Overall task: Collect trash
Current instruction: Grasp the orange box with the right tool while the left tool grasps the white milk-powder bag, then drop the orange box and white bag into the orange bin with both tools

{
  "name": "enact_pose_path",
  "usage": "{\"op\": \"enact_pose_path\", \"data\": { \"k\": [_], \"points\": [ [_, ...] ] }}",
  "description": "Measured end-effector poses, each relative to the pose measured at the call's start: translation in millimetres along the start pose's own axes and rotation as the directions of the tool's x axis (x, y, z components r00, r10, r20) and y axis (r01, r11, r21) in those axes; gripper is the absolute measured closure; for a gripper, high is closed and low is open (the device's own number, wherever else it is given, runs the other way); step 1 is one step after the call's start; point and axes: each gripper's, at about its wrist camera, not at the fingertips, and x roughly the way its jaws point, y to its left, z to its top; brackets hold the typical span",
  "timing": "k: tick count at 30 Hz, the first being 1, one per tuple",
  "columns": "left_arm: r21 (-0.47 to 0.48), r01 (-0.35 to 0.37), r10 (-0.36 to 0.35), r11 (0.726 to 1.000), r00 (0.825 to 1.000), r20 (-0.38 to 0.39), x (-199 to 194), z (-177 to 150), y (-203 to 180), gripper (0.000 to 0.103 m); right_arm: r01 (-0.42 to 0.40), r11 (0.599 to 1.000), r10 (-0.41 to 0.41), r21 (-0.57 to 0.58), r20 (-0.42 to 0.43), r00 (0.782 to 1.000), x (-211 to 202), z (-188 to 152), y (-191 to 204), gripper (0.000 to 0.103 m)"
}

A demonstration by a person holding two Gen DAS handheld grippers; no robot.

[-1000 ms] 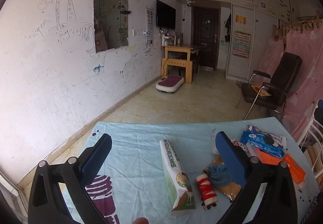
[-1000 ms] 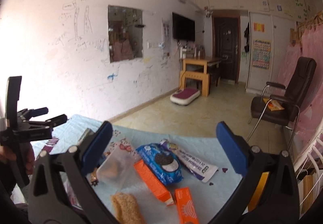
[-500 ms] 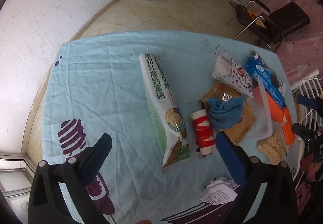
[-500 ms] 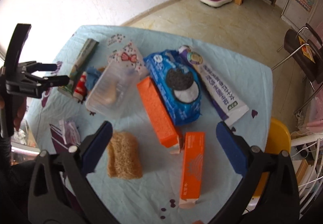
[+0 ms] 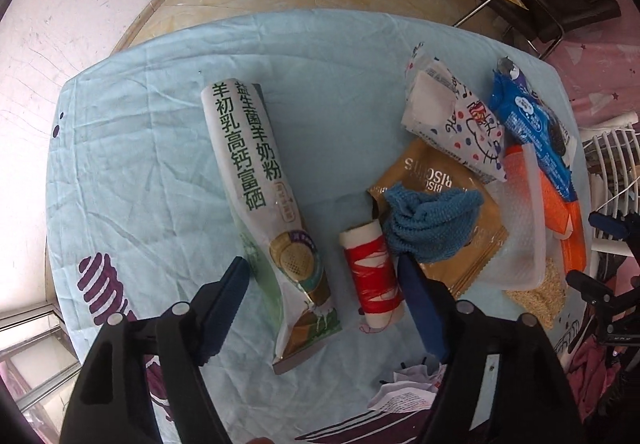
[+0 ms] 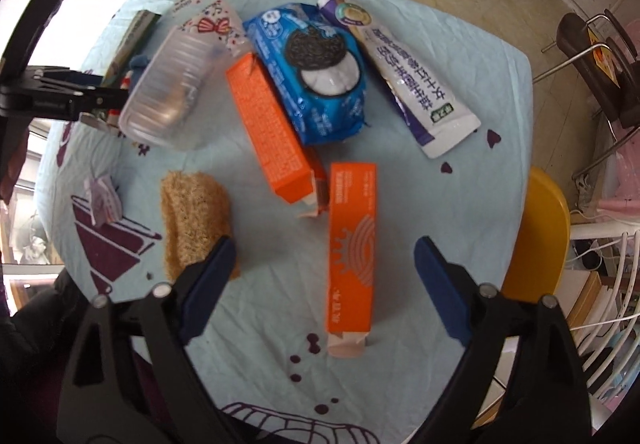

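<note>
Litter lies on a table with a light blue cloth point(image 5: 132, 163). My left gripper point(image 5: 324, 304) is open above the near end of a green and white milk powder bag point(image 5: 260, 203) and a red thread spool point(image 5: 374, 280). A blue knitted cloth point(image 5: 430, 224) rests on a brown biscuit wrapper point(image 5: 472, 244). My right gripper point(image 6: 324, 276) is open above an orange box point(image 6: 352, 244). Beyond it lie a second orange box point(image 6: 268, 127), a blue cookie pack point(image 6: 316, 71), a white and purple sachet point(image 6: 412, 71), a clear plastic tub point(image 6: 172, 87) and a tan sponge point(image 6: 196, 215).
A crumpled paper scrap point(image 5: 404, 392) lies at the near table edge. A patterned tissue pack point(image 5: 452, 119) sits at the back. A yellow chair point(image 6: 540, 240) and white rack point(image 6: 608, 284) stand right of the table. A black chair point(image 5: 560, 3) stands beyond.
Both grippers have tilted from facing the room to looking down on the table and have come lower over the litter. Both stay open.
</note>
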Motion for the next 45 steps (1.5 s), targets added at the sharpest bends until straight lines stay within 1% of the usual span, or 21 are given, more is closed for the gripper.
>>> {"op": "enact_pose_path", "data": {
  "k": [1,3,9,10,11,12,13,15,16,17,19,22,25,26,27,29,32,35,40,42,45],
  "points": [
    [-0.010,0.004,-0.004,1.000,1.000,0.004,-1,3,1,0.037,-0.008,1.000,0.008,0.009,-0.008,1.000,1,0,-1,0.028],
    [-0.024,0.032,-0.032,0.999,0.999,0.005,-3,10,1,0.038,-0.007,1.000,0.007,0.014,-0.020,1.000,2,2,-2,0.029],
    [-0.049,0.059,-0.058,0.997,0.998,0.008,-4,25,3,0.045,0.014,1.000,-0.014,0.004,-0.069,0.998,17,5,-4,0.039],
    [-0.054,0.068,-0.068,0.996,0.998,0.006,-3,28,2,0.049,0.014,1.000,-0.014,0.006,-0.073,0.997,19,4,-4,0.043],
    [-0.060,0.081,-0.081,0.995,0.997,0.005,-2,29,1,0.052,0.017,1.000,-0.016,0.005,-0.075,0.997,20,4,-6,0.045],
    [-0.059,0.089,-0.088,0.994,0.996,0.005,-3,27,5,0.053,0.023,1.000,-0.023,0.003,-0.066,0.998,20,3,-5,0.050],
    [-0.059,0.091,-0.090,0.994,0.996,0.007,-3,27,5,0.054,0.027,1.000,-0.026,0.006,-0.058,0.998,19,3,-6,0.059],
    [-0.055,0.099,-0.099,0.994,0.995,0.008,-5,25,7,0.057,0.029,1.000,-0.028,0.008,-0.048,0.998,18,2,-6,0.074],
    [-0.050,0.101,-0.101,0.994,0.995,0.008,-6,26,6,0.059,0.027,1.000,-0.026,0.010,-0.044,0.999,18,1,-8,0.079],
    [-0.044,0.109,-0.109,0.993,0.994,0.011,-6,16,14,0.059,0.028,1.000,-0.027,0.009,-0.043,0.999,17,1,-9,0.079],
    [-0.046,0.127,-0.126,0.991,0.992,0.021,-11,17,15,0.059,0.025,1.000,-0.025,0.002,-0.039,0.999,17,-3,-12,0.079],
    [-0.091,0.153,-0.149,0.984,0.988,0.048,-16,23,26,0.059,0.021,1.000,-0.021,-0.001,-0.034,0.999,16,-3,-14,0.079],
    [-0.119,0.146,-0.142,0.982,0.989,0.044,-7,29,27,0.059,0.022,1.000,-0.022,-0.006,-0.031,0.999,15,-1,-6,0.080],
    [-0.126,0.137,-0.132,0.983,0.990,0.046,-5,31,26,0.069,0.020,1.000,-0.020,-0.009,-0.028,0.999,14,-2,-4,0.080],
    [-0.131,0.132,-0.127,0.983,0.991,0.043,-1,31,27,0.075,0.026,0.999,-0.027,-0.018,-0.025,0.999,13,-1,1,0.080],
    [-0.110,0.100,-0.095,0.989,0.994,0.046,0,31,20,0.082,0.021,1.000,-0.021,-0.020,-0.019,1.000,11,-3,4,0.081],
    [-0.085,0.071,-0.067,0.994,0.997,0.045,-3,30,16,0.088,0.036,0.999,-0.036,-0.026,-0.007,0.999,8,-3,8,0.081],
    [-0.080,0.062,-0.057,0.995,0.996,0.065,-10,31,13,0.089,0.029,0.999,-0.029,-0.018,0.031,0.999,-4,-2,11,0.081],
    [-0.086,0.065,-0.053,0.994,0.989,0.136,-43,32,23,0.089,0.029,0.999,-0.027,-0.020,0.070,0.997,-27,-2,10,0.081],
    [-0.075,0.079,-0.065,0.994,0.982,0.178,-64,32,19,0.090,0.027,1.000,-0.027,-0.005,0.093,0.995,-38,-3,3,0.081],
    [-0.023,0.122,-0.113,0.992,0.964,0.240,-98,33,-2,0.089,0.023,0.999,-0.029,0.048,0.139,0.990,-59,-9,-21,0.081]
  ]
}}
